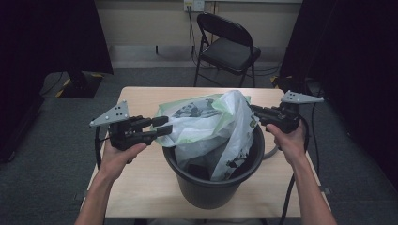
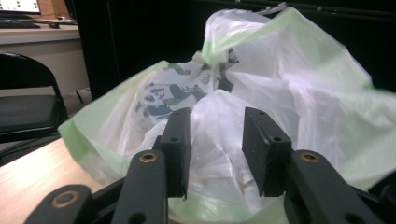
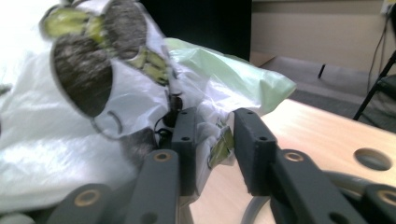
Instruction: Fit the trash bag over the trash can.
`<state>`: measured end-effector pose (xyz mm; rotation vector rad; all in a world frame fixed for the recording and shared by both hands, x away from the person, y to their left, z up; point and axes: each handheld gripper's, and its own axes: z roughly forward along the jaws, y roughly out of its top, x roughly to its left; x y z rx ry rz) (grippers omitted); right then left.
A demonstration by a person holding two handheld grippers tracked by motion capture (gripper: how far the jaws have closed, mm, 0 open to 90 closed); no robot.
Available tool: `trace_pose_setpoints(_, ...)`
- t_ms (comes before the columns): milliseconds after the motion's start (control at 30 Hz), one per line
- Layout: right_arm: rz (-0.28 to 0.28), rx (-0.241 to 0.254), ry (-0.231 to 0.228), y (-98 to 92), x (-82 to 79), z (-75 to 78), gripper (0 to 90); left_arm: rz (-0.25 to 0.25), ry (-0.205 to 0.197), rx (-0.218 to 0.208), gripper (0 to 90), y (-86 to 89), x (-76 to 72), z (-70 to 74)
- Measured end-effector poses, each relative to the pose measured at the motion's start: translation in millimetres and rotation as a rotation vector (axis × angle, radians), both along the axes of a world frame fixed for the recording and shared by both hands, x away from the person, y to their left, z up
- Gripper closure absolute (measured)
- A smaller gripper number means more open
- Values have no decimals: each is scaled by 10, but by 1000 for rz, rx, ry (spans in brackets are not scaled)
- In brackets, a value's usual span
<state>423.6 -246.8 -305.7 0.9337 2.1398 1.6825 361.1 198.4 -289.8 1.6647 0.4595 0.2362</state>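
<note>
Pale wood worktop (image 1: 141, 183) w/ black bin (image 1: 206, 187) in the middle, thin plastic bag (image 1: 211, 126) bunched over its rim: light, floppy, slippery film, so pinch at the edge; left tool (image 1: 165, 125) and right tool (image 1: 253, 111) both part-open around bag folds, not clamped.

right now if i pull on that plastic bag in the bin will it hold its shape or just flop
The plastic bag will probably flop: its thin film already lies crumpled and folded over the black bin. It looks light, so it may billow rather than drop. The film seems smooth, so it could slip from the left hand-held gripper, whose jaws stand around a fold with gaps showing.
</note>
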Motion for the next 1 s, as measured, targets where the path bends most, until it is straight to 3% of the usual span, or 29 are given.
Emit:
trace_pose_setpoints(100, -45, 44, -33, -63, -13, 142, 583, 16, -12, -22, 597, -7, 51, 88)
trace_pose_setpoints(167, -61, 68, -49, -90, -23, 237, 551, 33, -17, -7, 583, -29, 104, 142)
trace_pose_setpoints(300, -71, 103, -83, -86, -83, 413, 503, 43, 5, -18, 561, -71, 225, 202)
trace_pose_setpoints(433, -21, 108, -104, 20, -161, 559, 463, 64, 37, 34, 544, -151, 313, 123)
trace_pose_setpoints(533, 7, 85, -106, 133, -197, 607, 450, 74, 74, 38, 543, -152, 345, -22)
trace_pose_setpoints(667, 21, 65, -90, 219, -170, 571, 442, 33, 88, -18, 544, -85, 264, -99)
trace_pose_setpoints(700, 22, 63, -85, 230, -156, 554, 434, 11, 88, -17, 544, -80, 229, -104)
trace_pose_setpoints(900, 5, 84, -76, 219, -116, 514, 416, 15, 93, -4, 505, -7, -14, -79)
trace_pose_setpoints(1000, -1, 84, -77, 202, -120, 506, 411, -28, 94, -3, 520, 81, -151, -59)
